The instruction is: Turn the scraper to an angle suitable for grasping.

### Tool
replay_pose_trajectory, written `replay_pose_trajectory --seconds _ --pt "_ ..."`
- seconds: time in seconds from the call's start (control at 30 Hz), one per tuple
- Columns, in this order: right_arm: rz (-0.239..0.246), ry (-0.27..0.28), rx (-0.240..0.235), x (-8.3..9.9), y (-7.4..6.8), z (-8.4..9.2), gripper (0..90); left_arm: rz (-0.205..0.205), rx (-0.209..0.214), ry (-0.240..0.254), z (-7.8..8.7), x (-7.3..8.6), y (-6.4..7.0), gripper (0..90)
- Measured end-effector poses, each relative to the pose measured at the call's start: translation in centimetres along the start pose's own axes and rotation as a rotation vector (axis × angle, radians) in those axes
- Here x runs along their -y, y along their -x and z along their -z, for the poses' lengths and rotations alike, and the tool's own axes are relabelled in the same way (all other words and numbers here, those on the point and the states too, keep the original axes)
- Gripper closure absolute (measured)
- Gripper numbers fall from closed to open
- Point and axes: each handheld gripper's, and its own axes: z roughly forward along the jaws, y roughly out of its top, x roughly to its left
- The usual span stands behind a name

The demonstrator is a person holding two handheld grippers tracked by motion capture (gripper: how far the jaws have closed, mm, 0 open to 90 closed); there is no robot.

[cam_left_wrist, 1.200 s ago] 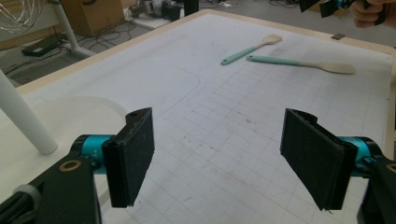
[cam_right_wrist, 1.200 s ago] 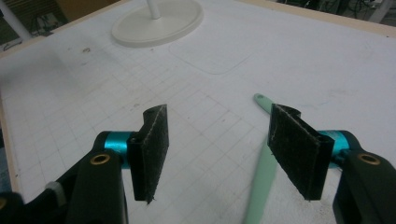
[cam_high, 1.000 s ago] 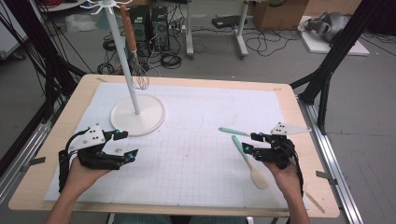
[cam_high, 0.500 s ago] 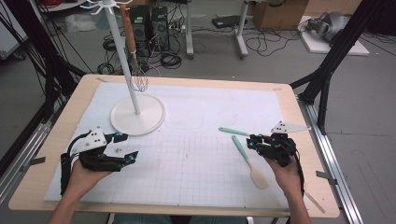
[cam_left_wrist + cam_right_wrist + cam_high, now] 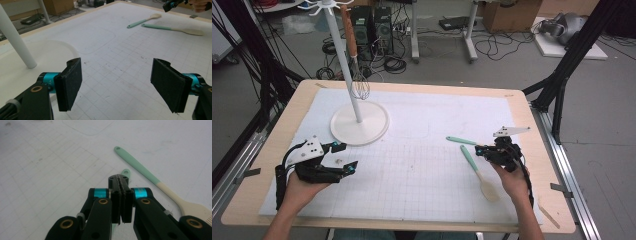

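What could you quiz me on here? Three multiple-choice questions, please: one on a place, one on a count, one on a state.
1. Where is the whisk?
A. Lying on the mat
B. Hanging from the white stand
C. In a gripper

2. How many green-handled utensils lie on the mat?
A. One
B. Two
C. Four

3. How do the left gripper's jaws stand?
A. Wide open, nothing between them
B. Shut on a spoon
C. Clamped on the stand's pole

Answers:
1 B: the whisk dangles beside the pole of the white stand.
2 B: a spatula and a spoon lie side by side.
3 A: the left gripper shows bare mat between its pads.
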Motion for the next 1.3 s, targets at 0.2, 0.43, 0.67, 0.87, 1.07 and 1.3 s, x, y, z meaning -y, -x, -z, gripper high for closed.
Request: replay_pose_trajectory --seconds 0.2,0.43,0.67,0.87,1.07,1.3 --pt "-0.008 -0.049 0.028 0.0 0.5 -1.4 88.9 -0.001 0.007 -0.001 -0.2 0.1 0.1 25.7" --pt "-0.022 -0.099 0.038 0.3 0.8 -2.6 88.9 -0.017 0.013 -0.012 -0.4 0.1 0.3 25.7" --pt "-0.030 -0.150 0.050 0.7 1.1 -3.7 88.9 -0.015 0.017 -0.012 -0.4 0.1 0.4 25.8" --pt "-0.019 -0.174 0.056 0.8 0.9 -4.3 88.9 -0.018 0.018 -0.012 -0.4 0.2 0.5 25.8" --pt "-0.020 -0.172 0.044 0.7 0.8 -4.4 88.9 -0.022 0.022 -0.012 -0.5 0.1 0.5 25.8" --pt "0.003 -0.174 0.010 0.6 0.2 -4.7 88.9 -0.022 0.018 -0.008 -0.3 0.1 0.5 25.8"
